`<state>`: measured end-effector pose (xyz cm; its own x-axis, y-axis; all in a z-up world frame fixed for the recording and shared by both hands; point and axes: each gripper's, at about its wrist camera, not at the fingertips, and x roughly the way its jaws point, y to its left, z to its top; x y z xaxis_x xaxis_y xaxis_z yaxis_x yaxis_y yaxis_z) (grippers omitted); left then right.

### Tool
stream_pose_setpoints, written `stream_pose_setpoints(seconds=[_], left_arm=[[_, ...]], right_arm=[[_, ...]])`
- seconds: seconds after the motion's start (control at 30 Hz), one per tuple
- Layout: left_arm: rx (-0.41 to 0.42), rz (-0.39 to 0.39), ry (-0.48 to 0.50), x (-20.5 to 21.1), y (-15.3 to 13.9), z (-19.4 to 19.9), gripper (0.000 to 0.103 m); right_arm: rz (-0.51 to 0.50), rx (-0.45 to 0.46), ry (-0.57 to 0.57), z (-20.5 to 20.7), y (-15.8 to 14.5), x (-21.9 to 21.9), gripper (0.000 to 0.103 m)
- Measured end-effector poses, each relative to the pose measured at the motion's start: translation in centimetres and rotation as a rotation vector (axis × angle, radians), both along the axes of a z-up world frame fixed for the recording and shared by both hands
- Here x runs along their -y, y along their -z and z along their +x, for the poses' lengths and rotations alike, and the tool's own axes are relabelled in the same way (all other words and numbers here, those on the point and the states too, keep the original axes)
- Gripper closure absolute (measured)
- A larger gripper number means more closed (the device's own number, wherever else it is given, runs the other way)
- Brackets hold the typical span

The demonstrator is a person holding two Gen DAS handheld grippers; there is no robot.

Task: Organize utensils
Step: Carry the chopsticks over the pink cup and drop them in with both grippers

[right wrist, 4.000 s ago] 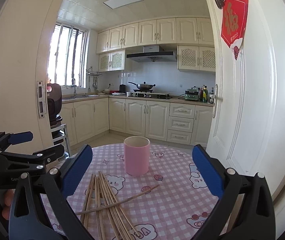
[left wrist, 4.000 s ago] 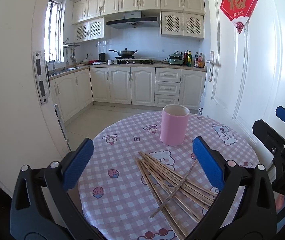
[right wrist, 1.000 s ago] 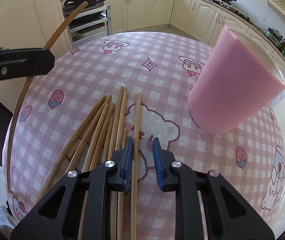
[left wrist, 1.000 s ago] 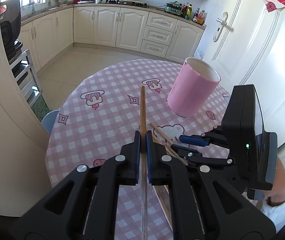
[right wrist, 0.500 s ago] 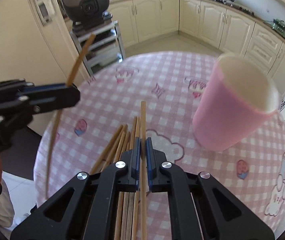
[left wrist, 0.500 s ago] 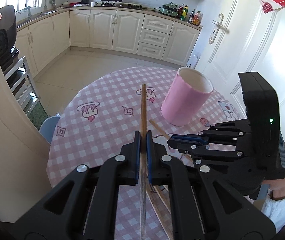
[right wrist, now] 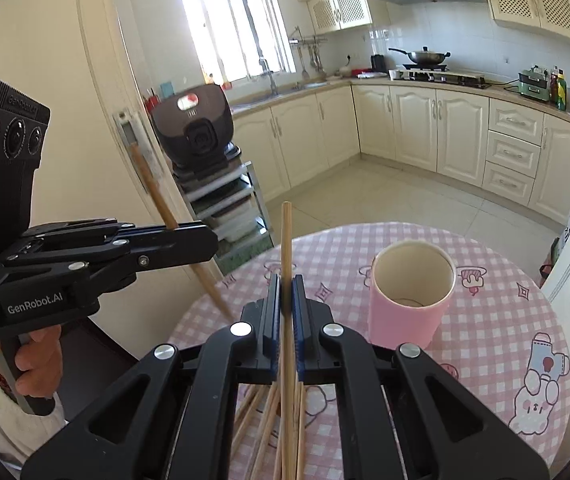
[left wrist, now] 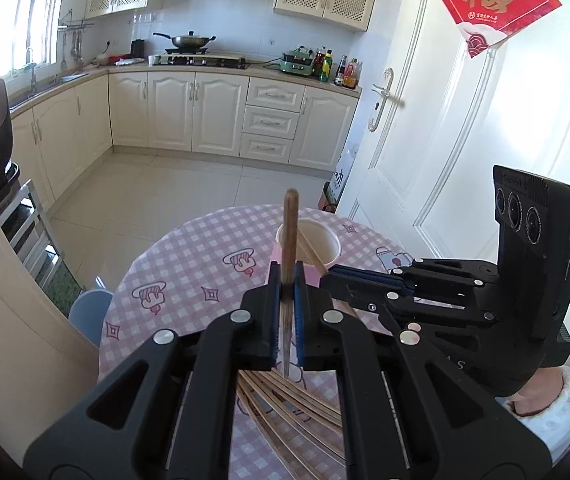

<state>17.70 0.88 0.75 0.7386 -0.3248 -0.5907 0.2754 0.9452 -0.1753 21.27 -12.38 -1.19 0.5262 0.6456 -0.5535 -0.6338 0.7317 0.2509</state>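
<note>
A pink cup [right wrist: 409, 295] stands upright on the round pink-checked table [right wrist: 497, 320]; it also shows in the left wrist view [left wrist: 317, 246]. My left gripper [left wrist: 285, 286] is shut on one wooden chopstick [left wrist: 289, 232], held upright and lifted. My right gripper [right wrist: 286, 292] is shut on another chopstick [right wrist: 286, 240], also lifted, left of the cup. In the left wrist view the right gripper [left wrist: 339, 274] sits beside the cup, its chopstick [left wrist: 312, 251] crossing the cup's mouth. Several chopsticks [left wrist: 285, 404] lie piled on the table below both grippers.
A white door [left wrist: 445, 128] stands close right of the table. A black appliance on a metal rack [right wrist: 201, 148] stands left, by a door frame. A pale blue stool [left wrist: 91, 312] sits at the table's left edge. Kitchen cabinets line the far wall.
Both grippers have lifted their chopsticks higher off the pile and tilted upward. The right gripper has moved close to the cup.
</note>
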Motion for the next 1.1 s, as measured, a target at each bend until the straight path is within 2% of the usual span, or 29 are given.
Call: stream_pose_setpoints(seconds=[0.13,0.4,0.53,0.83,1.0,1.1], left_arm=[[0.033,0.011,0.013,1.0,-1.4,-0.1,0.097],[0.092,0.019,0.02,2.7,-3.9,1.0,0.097],[0.109,0.014,0.019,3.2,-4.9,2.6,0.097],[0.144,-0.049,-0.009,3.5,-6.7,6.6,0.097],[0.162,-0.072,-0.016,3.9,-6.9,8.5,0.097],[0.166,-0.076,-0.019,4.2,-6.9,9.3,0.097]], right_arm=[[0.023,0.033,0.01,-0.5,-1.1,0.6,0.098],[0.086,0.108,0.105,0.2,-2.7,2.5,0.098],[0.14,0.136,0.163,1.5,-3.4,3.4,0.098],[0.229,0.27,0.319,4.7,-5.2,4.8,0.098],[0.28,0.3,0.352,7.2,-5.3,5.0,0.098],[0.277,0.337,0.363,8.3,-5.1,4.8,0.098]])
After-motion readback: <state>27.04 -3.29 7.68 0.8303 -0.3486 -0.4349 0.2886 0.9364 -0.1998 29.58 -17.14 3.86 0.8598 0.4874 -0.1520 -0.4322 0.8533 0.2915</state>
